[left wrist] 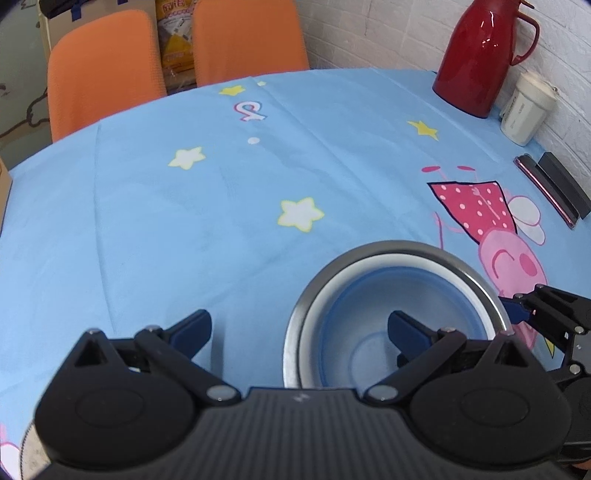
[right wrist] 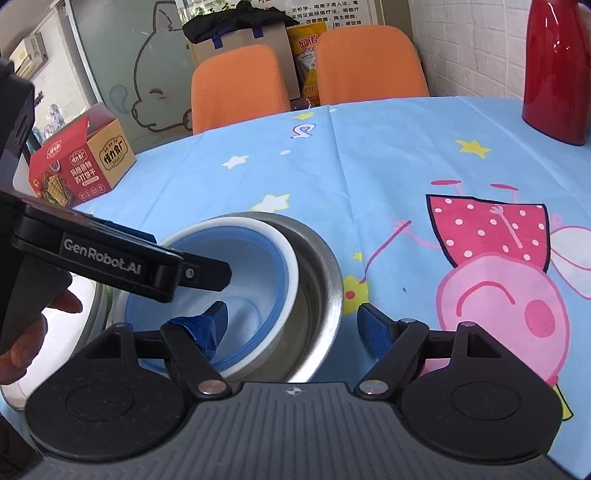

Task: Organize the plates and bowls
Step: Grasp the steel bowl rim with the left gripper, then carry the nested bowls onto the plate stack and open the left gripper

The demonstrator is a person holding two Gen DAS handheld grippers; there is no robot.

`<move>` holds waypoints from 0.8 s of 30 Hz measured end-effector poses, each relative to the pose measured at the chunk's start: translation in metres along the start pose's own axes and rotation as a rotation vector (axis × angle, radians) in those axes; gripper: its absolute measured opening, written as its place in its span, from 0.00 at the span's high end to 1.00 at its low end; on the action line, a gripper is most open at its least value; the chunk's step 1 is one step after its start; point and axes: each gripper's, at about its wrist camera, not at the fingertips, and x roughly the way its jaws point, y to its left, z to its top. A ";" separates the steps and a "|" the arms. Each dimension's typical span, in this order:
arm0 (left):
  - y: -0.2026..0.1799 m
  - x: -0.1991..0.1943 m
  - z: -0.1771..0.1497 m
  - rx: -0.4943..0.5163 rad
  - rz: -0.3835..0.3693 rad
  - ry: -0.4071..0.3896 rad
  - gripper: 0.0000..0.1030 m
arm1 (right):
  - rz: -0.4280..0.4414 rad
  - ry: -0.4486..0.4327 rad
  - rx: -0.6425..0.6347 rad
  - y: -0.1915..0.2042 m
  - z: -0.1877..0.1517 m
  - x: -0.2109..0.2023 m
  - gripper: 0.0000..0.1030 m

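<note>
Right claw [right wrist: 295, 325] astride nested bowls' [right wrist: 236, 295] rim, jaws apart.

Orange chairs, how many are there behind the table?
2. One orange padded chair stands on the left, the other orange padded chair on the right. More may be hidden out of view.

We're looking at a homely dining corner, maybe a staff break room. The round table [left wrist: 184, 221] wears a sky-blue cartoon tablecloth with stars and a pink pig. Two orange chairs [right wrist: 240, 85] stand at the table's far edge, a red thermos jug [left wrist: 476, 55] and a white lidded cup [left wrist: 524, 110] at its wall side, against white brick [left wrist: 388, 33]. A cracker box [right wrist: 81, 162] sits on the table's left edge. Behind the chairs: a frosted glass panel with a cartoon drawing [right wrist: 155, 81] and a snack bag [right wrist: 306, 55].
</note>
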 end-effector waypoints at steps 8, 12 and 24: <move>-0.003 0.016 -0.002 0.002 -0.022 0.044 0.03 | -0.087 -0.056 -0.038 0.015 -0.014 -0.001 0.36; -0.007 0.017 -0.002 0.015 -0.006 0.049 0.04 | -0.071 -0.061 0.002 0.019 -0.015 -0.003 0.35; -0.038 0.005 0.000 0.045 -0.055 0.056 0.43 | -0.076 -0.057 0.070 0.029 -0.013 -0.005 0.36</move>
